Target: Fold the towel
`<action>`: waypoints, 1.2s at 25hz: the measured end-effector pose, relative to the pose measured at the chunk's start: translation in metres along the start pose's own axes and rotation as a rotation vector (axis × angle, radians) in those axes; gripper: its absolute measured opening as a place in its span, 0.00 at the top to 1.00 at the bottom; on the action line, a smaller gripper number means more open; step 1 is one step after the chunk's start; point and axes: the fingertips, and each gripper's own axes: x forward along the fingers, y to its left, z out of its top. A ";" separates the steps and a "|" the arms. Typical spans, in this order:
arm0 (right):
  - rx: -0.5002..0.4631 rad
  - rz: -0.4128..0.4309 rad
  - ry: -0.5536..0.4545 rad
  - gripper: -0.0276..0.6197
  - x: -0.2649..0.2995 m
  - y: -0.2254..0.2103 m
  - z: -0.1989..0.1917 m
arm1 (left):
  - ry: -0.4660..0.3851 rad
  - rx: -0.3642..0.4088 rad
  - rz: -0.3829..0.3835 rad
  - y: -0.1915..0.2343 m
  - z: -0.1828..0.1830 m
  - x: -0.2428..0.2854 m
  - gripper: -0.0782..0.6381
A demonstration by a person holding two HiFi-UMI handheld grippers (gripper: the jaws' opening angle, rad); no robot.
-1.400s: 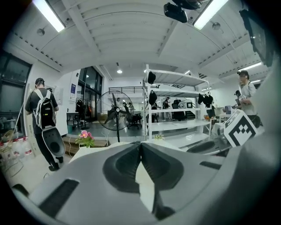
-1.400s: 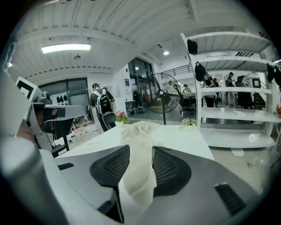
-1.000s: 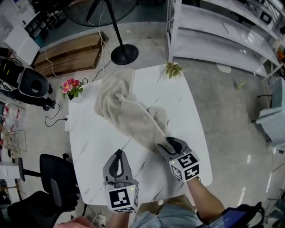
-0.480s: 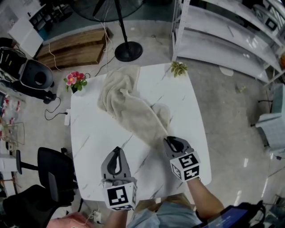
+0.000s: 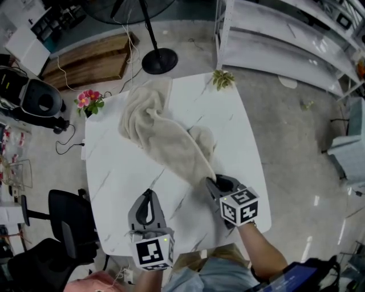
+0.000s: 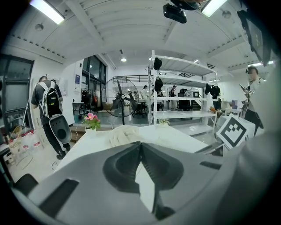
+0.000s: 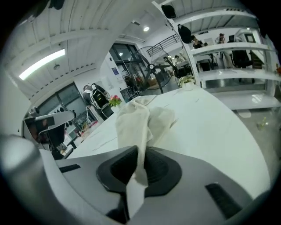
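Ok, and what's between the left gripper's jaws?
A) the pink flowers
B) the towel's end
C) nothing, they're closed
C: the left gripper has its jaws closed together with nothing between them, and the towel lies farther up the table.

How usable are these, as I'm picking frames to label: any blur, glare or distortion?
Head view: sharp, evenly lit, towel clear. Both gripper views: heavy fisheye, dark corners, near jaws soft. Left gripper view: ceiling lamp blown out.
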 end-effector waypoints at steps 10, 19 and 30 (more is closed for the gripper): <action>-0.391 0.007 -0.192 0.92 -0.040 0.082 0.081 | -0.064 0.029 0.000 -0.009 0.035 -0.017 0.88; -0.440 0.097 -0.261 0.92 -0.072 0.141 0.098 | -0.137 0.041 0.021 -0.003 0.055 -0.052 0.88; -0.391 0.114 -0.230 0.92 -0.112 0.182 0.041 | -0.200 0.017 -0.021 -0.006 0.039 -0.113 0.88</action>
